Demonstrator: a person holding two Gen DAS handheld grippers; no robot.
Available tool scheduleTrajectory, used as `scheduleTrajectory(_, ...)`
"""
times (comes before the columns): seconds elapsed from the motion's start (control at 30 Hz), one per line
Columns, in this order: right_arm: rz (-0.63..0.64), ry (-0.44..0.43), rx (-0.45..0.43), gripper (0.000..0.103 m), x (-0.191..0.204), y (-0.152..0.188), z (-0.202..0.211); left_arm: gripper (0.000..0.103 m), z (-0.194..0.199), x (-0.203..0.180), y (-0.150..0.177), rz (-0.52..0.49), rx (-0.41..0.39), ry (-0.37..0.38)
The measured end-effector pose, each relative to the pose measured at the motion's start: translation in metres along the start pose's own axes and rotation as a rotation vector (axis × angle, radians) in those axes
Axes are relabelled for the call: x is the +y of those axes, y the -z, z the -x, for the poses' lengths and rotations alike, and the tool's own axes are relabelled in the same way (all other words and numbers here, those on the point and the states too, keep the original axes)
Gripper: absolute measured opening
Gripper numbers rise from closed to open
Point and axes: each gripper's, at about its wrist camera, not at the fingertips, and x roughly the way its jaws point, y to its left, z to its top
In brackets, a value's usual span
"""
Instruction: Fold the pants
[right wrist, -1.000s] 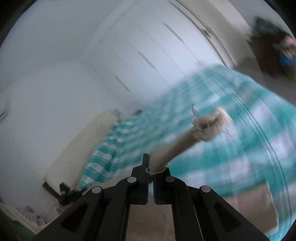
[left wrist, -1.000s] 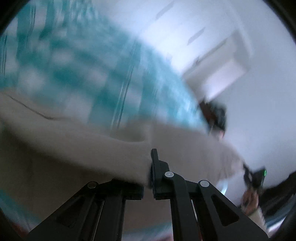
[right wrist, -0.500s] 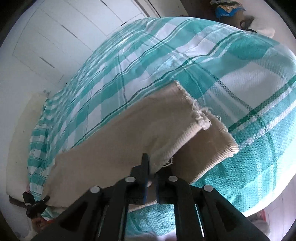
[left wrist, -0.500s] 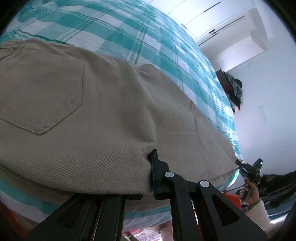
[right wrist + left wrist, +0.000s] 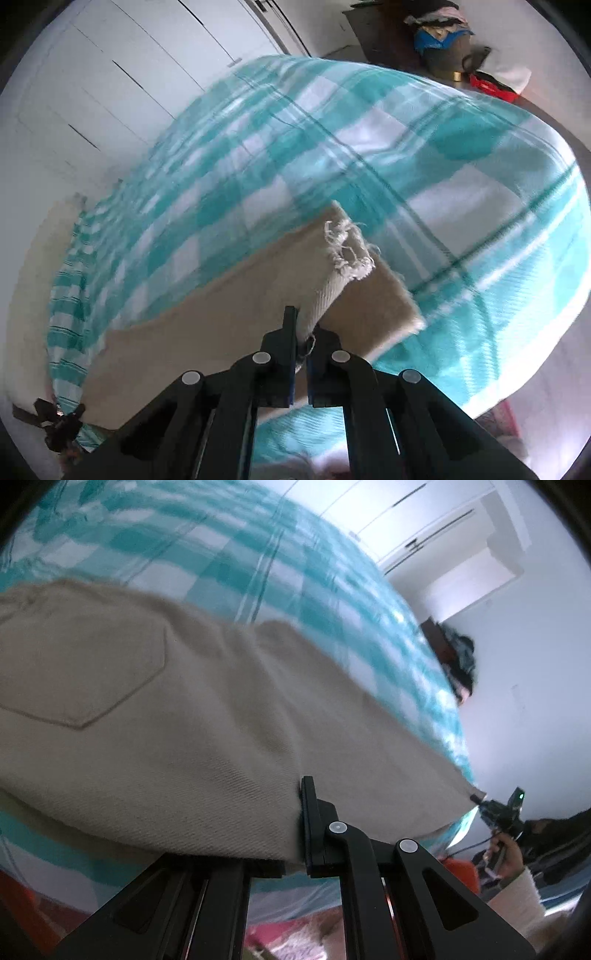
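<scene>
The left gripper points forward and downward, its two black fingers pressed together on a fold of the pants. The right gripper also tilts downward, its fingers clamped on the frayed hem end of a pants leg; its jaws have just closed again after a brief loosening, with the cloth between them. In the left wrist view, the right gripper appears small at the far right, held by the person's hand, with a pale sleeve covering the wrist below it.
</scene>
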Motion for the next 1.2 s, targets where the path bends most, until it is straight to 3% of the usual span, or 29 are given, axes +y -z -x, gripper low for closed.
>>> scheduleTrajectory(0.1,-0.035,0.039,0.038,0.004,-0.015,0.011,-0.017,0.004,-0.008,0.003,0.008,-0.003,0.027,-0.036)
scheduleTrajectory(0.2,0.013,0.093,0.027,0.004,-0.013,0.02,-0.024,0.007,-0.01,0.001,0.008,-0.036,0.05,-0.068)
scheduleTrajectory(0.27,0.034,0.11,0.019,0.007,-0.01,0.021,-0.022,0.02,-0.009,-0.002,0.008,-0.053,0.063,-0.131)
scheduleTrajectory(0.3,0.043,0.113,0.015,0.011,-0.009,0.021,-0.02,0.034,-0.007,-0.005,0.008,-0.067,0.074,-0.18)
scheduleTrajectory(0.4,0.044,0.095,-0.012,0.041,-0.011,0.022,-0.002,0.065,0.013,-0.008,0.016,-0.096,0.06,-0.232)
scheduleTrajectory(0.43,0.043,0.097,-0.043,0.057,-0.013,0.024,0.011,0.066,0.021,-0.009,0.02,-0.106,0.045,-0.241)
scheduleTrajectory(0.47,0.049,0.138,-0.078,0.062,-0.015,0.025,0.022,0.067,0.033,-0.011,0.024,-0.123,0.023,-0.258)
scheduleTrajectory(0.53,0.079,0.241,-0.159,0.062,-0.017,0.028,0.047,0.067,0.05,-0.017,0.027,-0.155,-0.02,-0.285)
scheduleTrajectory(0.6,0.114,0.288,-0.209,0.062,-0.013,0.029,0.061,0.073,0.064,-0.028,0.022,-0.203,-0.092,-0.304)
scheduleTrajectory(0.67,0.166,0.256,-0.241,0.061,-0.001,0.027,0.07,0.082,0.065,-0.041,0.01,-0.251,-0.15,-0.302)
scheduleTrajectory(0.73,0.234,0.182,-0.243,0.061,0.019,0.022,0.068,0.083,0.052,-0.052,-0.004,-0.284,-0.172,-0.276)
scheduleTrajectory(0.87,0.299,0.052,-0.142,0.061,0.047,0.016,0.031,0.084,-0.001,-0.061,-0.017,-0.347,-0.07,-0.271)
scheduleTrajectory(0.93,0.283,0.081,-0.084,0.061,0.044,0.017,0.006,0.083,-0.035,-0.056,-0.01,-0.377,0.044,-0.311)
scheduleTrajectory(1.0,0.226,0.133,-0.003,0.059,0.026,0.019,-0.017,0.073,-0.051,-0.055,0.002,-0.402,0.117,-0.344)
scheduleTrajectory(1.07,0.139,0.136,0.04,0.053,0.005,0.024,-0.03,0.073,-0.049,-0.065,0.011,-0.41,0.122,-0.325)
scheduleTrajectory(1.2,0.082,0.075,0.005,0.053,-0.006,0.025,-0.022,0.084,-0.041,-0.107,0.005,-0.448,0.074,-0.244)
